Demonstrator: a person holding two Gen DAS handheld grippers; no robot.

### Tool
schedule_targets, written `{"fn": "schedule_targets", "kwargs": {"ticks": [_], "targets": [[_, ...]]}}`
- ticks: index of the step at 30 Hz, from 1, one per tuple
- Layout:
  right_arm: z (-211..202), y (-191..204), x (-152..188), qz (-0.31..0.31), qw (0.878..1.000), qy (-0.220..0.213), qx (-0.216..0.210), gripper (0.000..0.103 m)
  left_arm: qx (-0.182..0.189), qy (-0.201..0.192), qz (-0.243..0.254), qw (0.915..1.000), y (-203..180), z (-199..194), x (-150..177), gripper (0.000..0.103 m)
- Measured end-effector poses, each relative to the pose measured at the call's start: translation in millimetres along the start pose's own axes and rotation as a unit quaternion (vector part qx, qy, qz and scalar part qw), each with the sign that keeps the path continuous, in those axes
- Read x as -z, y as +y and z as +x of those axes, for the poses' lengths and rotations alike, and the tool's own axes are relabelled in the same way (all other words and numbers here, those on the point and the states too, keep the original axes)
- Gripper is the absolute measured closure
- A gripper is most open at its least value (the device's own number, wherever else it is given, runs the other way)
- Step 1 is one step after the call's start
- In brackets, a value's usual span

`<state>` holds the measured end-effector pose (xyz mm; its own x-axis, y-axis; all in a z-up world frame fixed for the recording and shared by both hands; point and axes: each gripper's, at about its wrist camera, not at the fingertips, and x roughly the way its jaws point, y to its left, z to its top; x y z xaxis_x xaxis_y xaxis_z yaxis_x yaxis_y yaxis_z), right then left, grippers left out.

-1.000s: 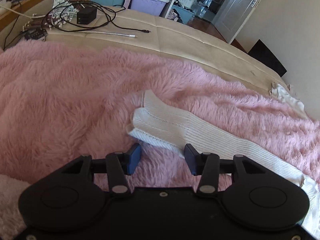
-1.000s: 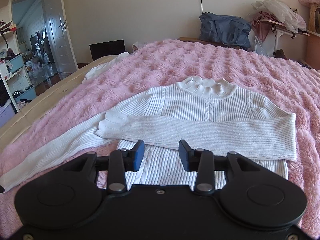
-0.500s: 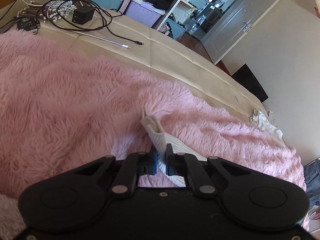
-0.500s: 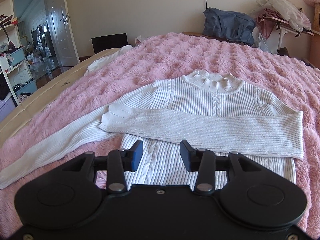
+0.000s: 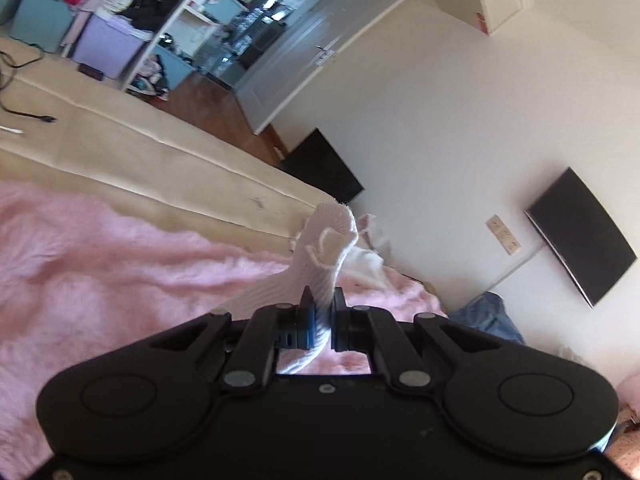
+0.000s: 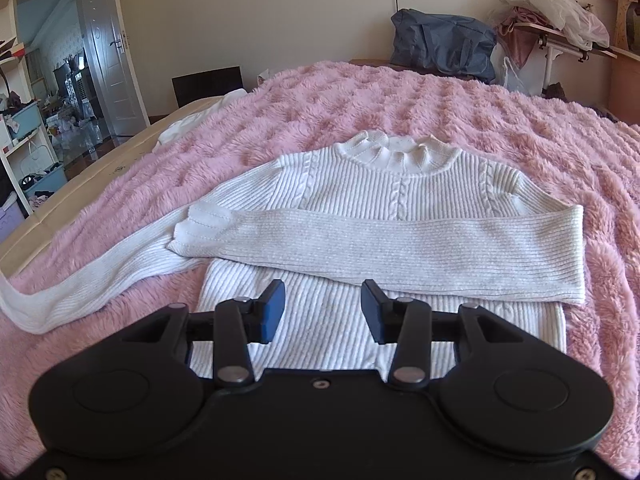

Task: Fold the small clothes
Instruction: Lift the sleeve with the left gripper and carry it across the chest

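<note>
A white ribbed sweater (image 6: 384, 184) lies flat on the pink fluffy blanket (image 6: 420, 104), collar away from me. One sleeve (image 6: 400, 248) is folded across its chest. The other sleeve (image 6: 104, 276) stretches out to the left, and its end rises off the blanket at the frame's edge. My left gripper (image 5: 323, 312) is shut on that sleeve's cuff (image 5: 330, 248), which stands up above the fingers, lifted clear of the blanket (image 5: 120, 264). My right gripper (image 6: 323, 310) hovers open over the sweater's lower body, nothing between its pads.
Bare beige mattress (image 5: 132, 148) borders the blanket on the left, with a cable end (image 5: 32, 116) on it. Another white garment (image 6: 192, 120) lies at the blanket's far left corner. A blue bag (image 6: 444, 44) and a cluttered rack (image 6: 560, 28) stand beyond the bed.
The left gripper went from open over the flat cuff to shut on it, then lifted it and tilted upward. The right gripper crept slightly closer over the sweater's body.
</note>
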<state>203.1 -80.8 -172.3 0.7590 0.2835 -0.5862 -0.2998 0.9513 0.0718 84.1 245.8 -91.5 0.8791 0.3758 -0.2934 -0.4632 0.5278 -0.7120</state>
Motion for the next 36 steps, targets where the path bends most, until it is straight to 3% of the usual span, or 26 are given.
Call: {"fn": "schedule_targets", "kwargs": {"ticks": [7, 14, 20, 28, 34, 36], "targets": [[-9.6, -48.5, -3.5, 0.029, 0.999, -0.007, 0.024, 0.060, 0.101, 0.052, 0.054, 0.9921, -99.5, 46.8, 22.8, 0.100], [-19.0, -92.0, -8.4, 0.053, 0.997, -0.019, 0.045, 0.060, 0.162, 0.123, 0.097, 0.9743, -168.1, 78.6, 89.6, 0.100], [-32.2, -127.0, -6.9, 0.066, 0.996, -0.028, 0.061, 0.059, 0.192, 0.189, 0.114, 0.9562, -205.6, 101.0, 171.7, 0.100], [-47.1, -175.4, -0.6, 0.080, 0.992, -0.031, 0.094, 0.059, 0.205, 0.289, 0.156, 0.9220, -231.8, 110.8, 297.1, 0.100], [-47.6, -195.8, 6.0, 0.092, 0.990, -0.030, 0.106, 0.059, 0.215, 0.339, 0.199, 0.8942, -232.3, 107.1, 365.6, 0.100], [-46.4, -199.0, 8.3, 0.095, 0.989, -0.028, 0.107, 0.059, 0.207, 0.348, 0.214, 0.8892, -229.4, 109.1, 376.7, 0.100]]}}
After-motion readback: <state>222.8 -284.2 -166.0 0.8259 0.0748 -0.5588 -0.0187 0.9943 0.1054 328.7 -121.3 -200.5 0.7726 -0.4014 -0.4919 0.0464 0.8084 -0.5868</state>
